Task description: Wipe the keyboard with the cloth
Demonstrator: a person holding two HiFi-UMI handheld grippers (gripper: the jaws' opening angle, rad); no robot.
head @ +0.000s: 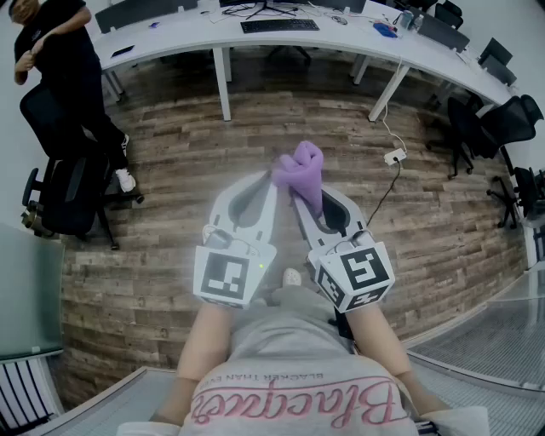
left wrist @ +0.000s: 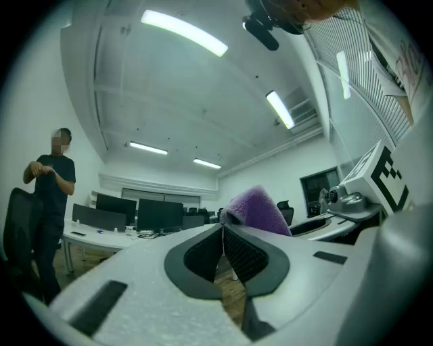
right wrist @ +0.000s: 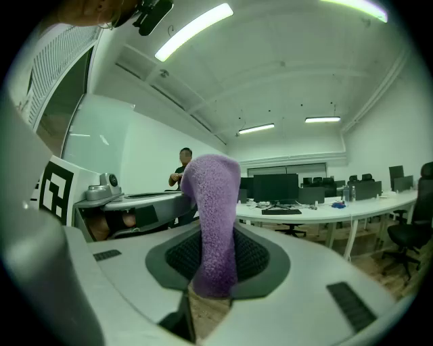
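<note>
Your right gripper [right wrist: 215,274] has its jaws clamped on the purple cloth [right wrist: 211,203]. They pinch it low, so most of the fabric stands up past the tips as a soft lobe. That looks like a sensible hold, since the free wad is the part that will meet the keys. Your left gripper [left wrist: 221,238] has its jaws pressed together on nothing. It sits just beside the right one, its tips near the cloth but, as far as the left gripper view shows, not gripping it. You are holding both out in front of your body over the wood floor [head: 170,145], not over any surface. The keyboard [head: 279,25] lies on the long white curved worktop [head: 183,36], well apart from you across the room. So wiping has not begun: the cloth is in hand, and the likely next step is to walk over and bring it down onto the keys. A person [head: 55,60] stands beside a black office chair [head: 68,192] off to your left — clear of the straight line to the keyboard.
</note>
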